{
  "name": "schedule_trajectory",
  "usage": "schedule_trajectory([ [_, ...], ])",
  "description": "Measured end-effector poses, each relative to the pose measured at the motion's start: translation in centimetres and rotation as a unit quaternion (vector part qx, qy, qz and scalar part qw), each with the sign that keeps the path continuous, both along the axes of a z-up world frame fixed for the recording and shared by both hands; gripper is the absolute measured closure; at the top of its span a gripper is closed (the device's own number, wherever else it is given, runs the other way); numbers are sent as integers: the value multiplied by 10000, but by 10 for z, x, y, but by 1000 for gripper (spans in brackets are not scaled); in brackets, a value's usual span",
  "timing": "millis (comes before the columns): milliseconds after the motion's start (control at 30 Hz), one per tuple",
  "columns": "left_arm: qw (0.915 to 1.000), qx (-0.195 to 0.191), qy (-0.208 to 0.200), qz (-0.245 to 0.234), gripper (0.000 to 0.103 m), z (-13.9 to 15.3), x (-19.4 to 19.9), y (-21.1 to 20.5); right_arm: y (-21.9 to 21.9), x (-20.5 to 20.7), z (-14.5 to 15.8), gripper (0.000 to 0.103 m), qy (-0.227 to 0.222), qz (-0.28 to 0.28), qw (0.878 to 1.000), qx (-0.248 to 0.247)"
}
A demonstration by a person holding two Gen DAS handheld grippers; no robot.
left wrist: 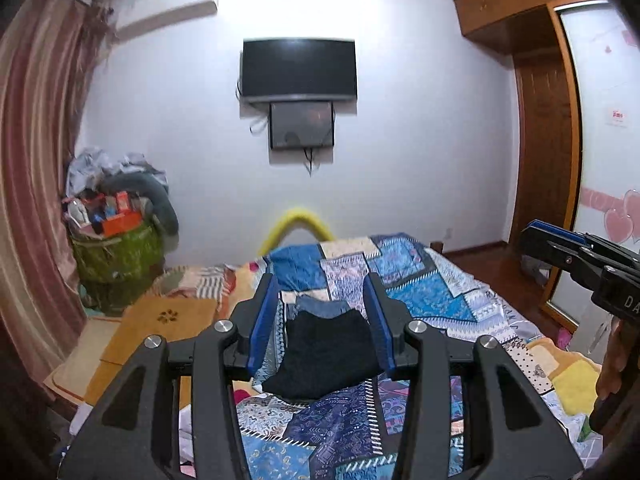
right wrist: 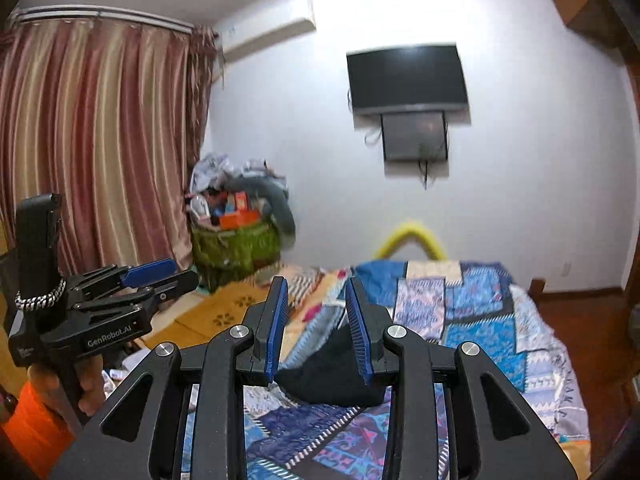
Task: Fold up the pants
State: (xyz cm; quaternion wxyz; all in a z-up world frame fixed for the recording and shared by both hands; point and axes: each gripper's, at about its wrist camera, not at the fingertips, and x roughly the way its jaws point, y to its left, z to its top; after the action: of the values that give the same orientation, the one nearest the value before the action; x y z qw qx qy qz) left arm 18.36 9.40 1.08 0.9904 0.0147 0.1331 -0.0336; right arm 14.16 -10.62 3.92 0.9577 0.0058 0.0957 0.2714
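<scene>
A folded black pair of pants (left wrist: 324, 352) (right wrist: 332, 376) lies on the patchwork bed quilt (left wrist: 432, 292) (right wrist: 480, 312). Just behind it is a folded blue denim piece (left wrist: 320, 306). My left gripper (left wrist: 322, 284) (right wrist: 152, 276) hangs in the air above the bed, open, with nothing between its blue pads (left wrist: 262, 320). My right gripper (right wrist: 316, 282) (left wrist: 536, 232) is held beside it at about the same height, jaws apart and empty. Both point nearly level toward the far wall, well clear of the pants. A hand holds each handle.
A green basket (left wrist: 116, 248) (right wrist: 236, 248) piled with boxes and cloth stands in the left corner by the striped curtain (right wrist: 100, 140). A TV (left wrist: 298, 68) hangs on the far wall. A wooden wardrobe (left wrist: 548, 120) stands on the right. Orange mats (left wrist: 168, 316) lie left of the quilt.
</scene>
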Motion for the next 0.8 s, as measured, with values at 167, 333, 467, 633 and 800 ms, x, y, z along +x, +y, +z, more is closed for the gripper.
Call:
schedule_trajectory([
  [167,9993,-57,-359,46,15,5,-43,-2,3,-23,-4,58,-155,-109,9998,52],
  [333,9991,-193,-364,140,1,3,-58,1,4,-29,-8,16,-268,-372,9989,-4],
  [467,9990,-229,-353,161,0,-1,-64,1,4,-38,-5,0,-489,-591,9970,-66],
  [633,9991,-147,-361,175,0,-4,-69,-3,5,-41,-2,0,-493,-592,9970,-85],
  [800,9991,-138,-368,130,0,-6,-69,-7,3,-39,-5,0,-350,-581,9977,-84],
])
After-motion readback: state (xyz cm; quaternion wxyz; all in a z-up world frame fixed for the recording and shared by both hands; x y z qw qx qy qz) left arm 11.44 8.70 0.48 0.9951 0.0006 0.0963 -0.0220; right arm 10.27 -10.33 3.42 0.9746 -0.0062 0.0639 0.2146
